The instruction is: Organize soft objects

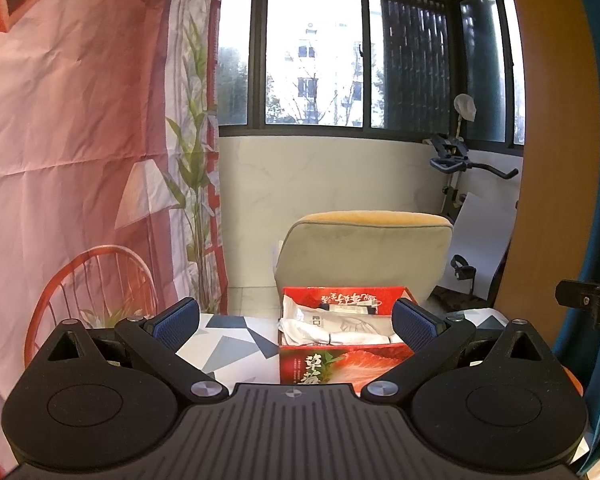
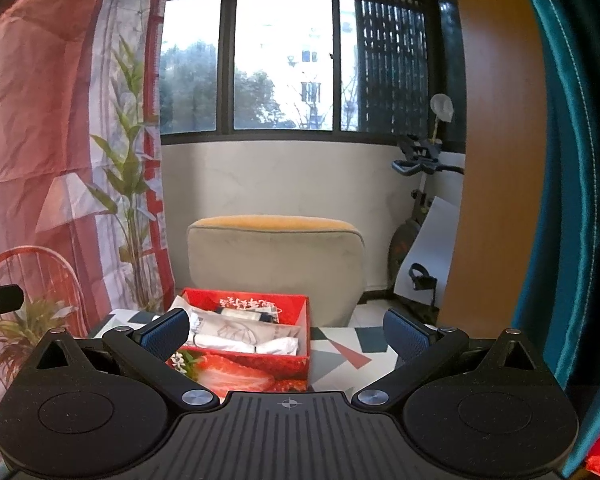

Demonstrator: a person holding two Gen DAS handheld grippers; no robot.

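Item 1, red strawberry box (image 1: pixel 342 364): sitting open-topped on the tabletop (image 1: pixel 220 344), near its far edge, directly ahead of both claws. It is serving as the collecting bin, judging by its contents.

Item 2, white folded soft goods (image 1: pixel 332 326): lying inside the box in rolled and folded bundles, packed side by side (one seems to be a printed garment in a clear sleeve; the rest are too small to identify). Nothing soft is showing loose on the tabletop in either view.

Item 3, left claw (image 1: pixel 296 322): hovering level above the tabletop, blue pads wide apart, gripping nothing, aimed straight at the box.

Item 4, right claw (image 2: pixel 286 332): likewise standing wide apart and empty, with the box sitting toward its left pad.

Item 5, cushioned chair (image 2: pixel 276 260): standing just behind the tabletop, backrest facing the cameras.

Assessment: both claws are idling clear of the box, which suggests the sorting is either largely finished or pausing between items.
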